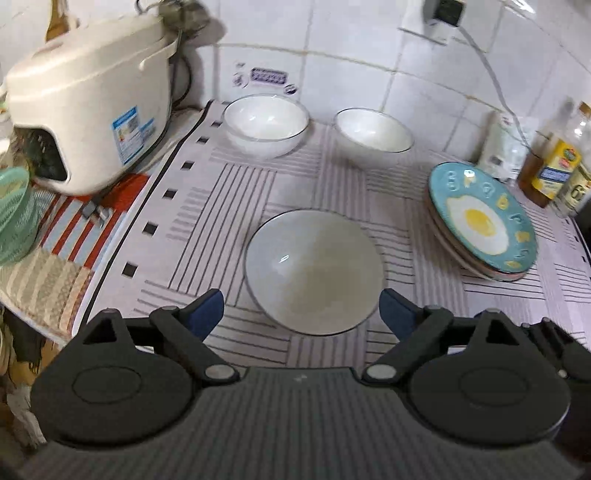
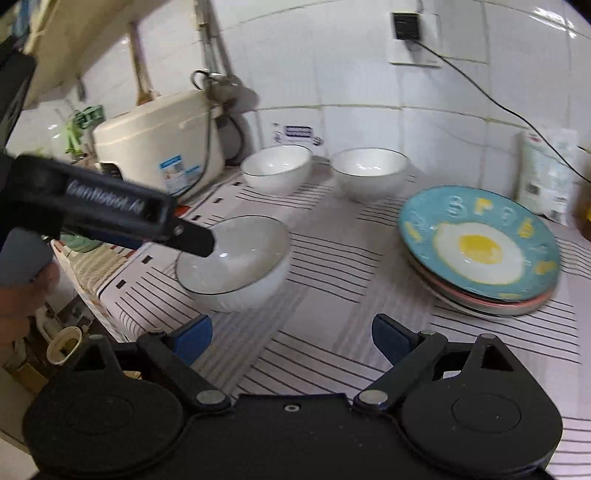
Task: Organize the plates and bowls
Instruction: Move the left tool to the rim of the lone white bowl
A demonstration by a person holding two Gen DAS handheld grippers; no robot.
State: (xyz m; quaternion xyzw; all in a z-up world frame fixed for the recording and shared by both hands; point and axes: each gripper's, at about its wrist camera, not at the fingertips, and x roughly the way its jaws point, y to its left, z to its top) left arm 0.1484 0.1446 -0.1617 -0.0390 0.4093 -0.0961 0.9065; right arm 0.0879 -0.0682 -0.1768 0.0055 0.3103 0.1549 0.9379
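Observation:
A white bowl (image 1: 314,271) with a dark rim sits on the striped mat, just ahead of my open left gripper (image 1: 301,312), which hovers above it with a finger on either side. Two more white bowls stand at the back by the wall, one on the left (image 1: 266,123) and one on the right (image 1: 373,129). A stack of plates topped by a blue fried-egg plate (image 1: 480,221) lies at the right. In the right wrist view my right gripper (image 2: 291,339) is open and empty over the mat, between the near bowl (image 2: 236,262) and the plate stack (image 2: 480,251). The left gripper (image 2: 192,240) reaches over the near bowl.
A cream rice cooker (image 1: 88,110) stands at the back left. A green basket (image 1: 14,214) is at the far left edge. Oil bottles (image 1: 554,166) and a white packet (image 1: 498,147) stand at the back right. A cable hangs from a wall socket (image 2: 406,26).

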